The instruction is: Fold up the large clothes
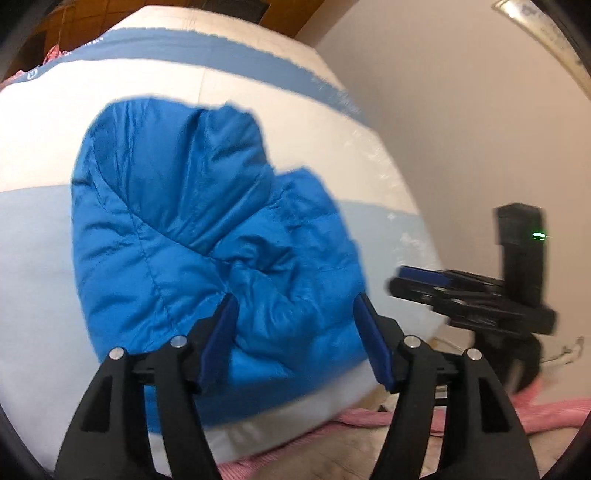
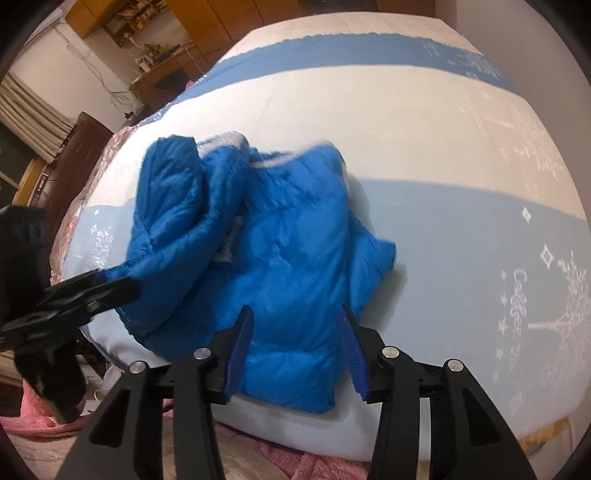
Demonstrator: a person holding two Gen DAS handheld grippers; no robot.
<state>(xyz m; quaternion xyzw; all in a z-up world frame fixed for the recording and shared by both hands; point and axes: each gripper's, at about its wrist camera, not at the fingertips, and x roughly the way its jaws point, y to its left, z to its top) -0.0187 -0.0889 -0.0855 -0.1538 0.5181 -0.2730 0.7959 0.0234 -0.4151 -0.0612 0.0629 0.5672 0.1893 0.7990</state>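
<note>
A bright blue puffer jacket [image 1: 207,243] lies bunched and partly folded on a bed with a white and blue striped cover [image 1: 44,155]. It also shows in the right wrist view [image 2: 266,251]. My left gripper [image 1: 295,332] is open just above the jacket's near edge, with nothing between its fingers. It also shows from the side at the left of the right wrist view [image 2: 99,291], by a jacket corner. My right gripper [image 2: 295,339] is open over the jacket's near hem. It shows blurred at the right of the left wrist view [image 1: 410,282].
The bed cover [image 2: 461,229] spreads wide to the right, with white printed patterns. A pink blanket [image 1: 535,413] hangs below the near bed edge. A plain wall [image 1: 461,110] is to the right; wooden cabinets and shelves [image 2: 155,33] stand at the back left.
</note>
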